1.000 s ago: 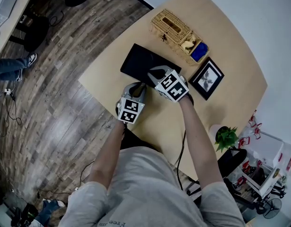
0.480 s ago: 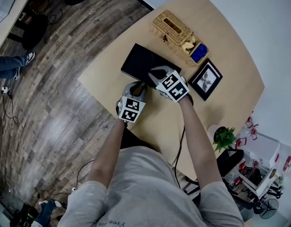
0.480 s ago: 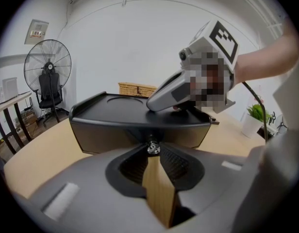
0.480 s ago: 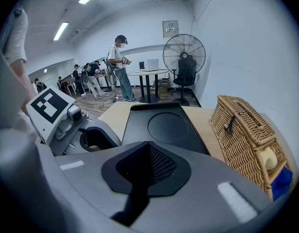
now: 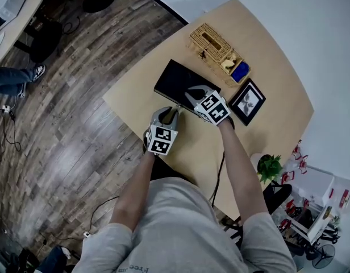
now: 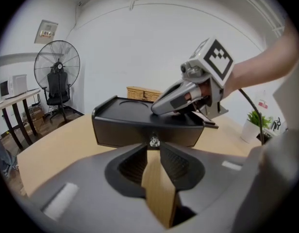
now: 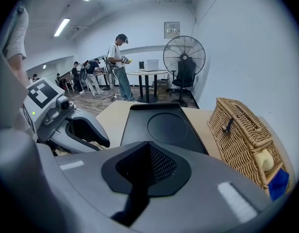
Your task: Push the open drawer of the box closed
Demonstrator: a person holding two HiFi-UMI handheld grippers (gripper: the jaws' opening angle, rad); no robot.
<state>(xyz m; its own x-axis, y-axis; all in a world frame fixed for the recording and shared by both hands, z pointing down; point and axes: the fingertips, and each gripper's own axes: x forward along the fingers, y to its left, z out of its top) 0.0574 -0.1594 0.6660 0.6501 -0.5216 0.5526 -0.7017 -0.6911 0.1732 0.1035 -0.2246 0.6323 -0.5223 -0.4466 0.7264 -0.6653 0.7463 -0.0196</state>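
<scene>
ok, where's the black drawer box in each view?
Head view: black box upper centre, on the tan table.
Left gripper view: black box dead centre, front face toward the camera.
Right gripper view: black box centre, its top with the round recess showing.
Shared landmark: wicker basket next to it.

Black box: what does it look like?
The black box is flat, matte and plastic-looking, with a round dent in its raised-rim top. A small shiny knob marks its drawer front, which looks closed. It lies on the tan table. The shut right gripper rests on top; the left gripper, jaws opening, stands just before the knob.
</scene>
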